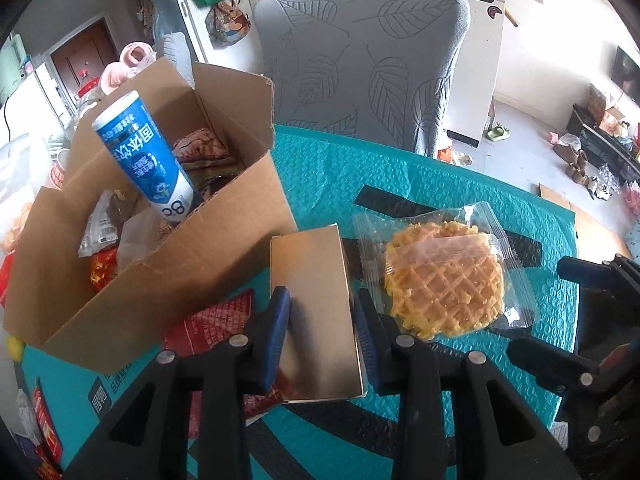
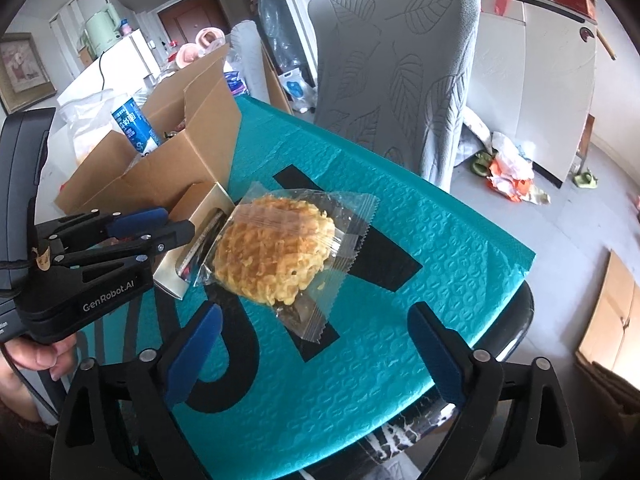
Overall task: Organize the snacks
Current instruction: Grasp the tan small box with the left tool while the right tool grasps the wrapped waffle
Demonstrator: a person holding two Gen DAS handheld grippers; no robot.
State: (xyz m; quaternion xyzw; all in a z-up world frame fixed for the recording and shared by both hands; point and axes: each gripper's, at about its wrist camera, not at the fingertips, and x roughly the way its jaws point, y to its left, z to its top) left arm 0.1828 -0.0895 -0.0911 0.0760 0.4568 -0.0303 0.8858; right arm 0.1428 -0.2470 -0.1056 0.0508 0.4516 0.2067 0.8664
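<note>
Left tongs (image 1: pixel 322 322) around gold box (image 1: pixel 314 304)

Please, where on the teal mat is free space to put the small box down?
Bare teal bubble mat lies right of the wrapped waffle cake, and in front of it near the open right gripper. Crowded: the full brown cardboard box on the left.

Both views are bright with daylight, strongest from the right, where the floor (image 2: pixel 616 184) washes out to near white. Glare streaks the clear wrapper (image 1: pixel 496 240). Soft shadows lie under the gold box (image 1: pixel 316 312). Fisheye bending curves the chair (image 2: pixel 400 72), and black vignette fills the corners. Near tongs look slightly soft.
</note>
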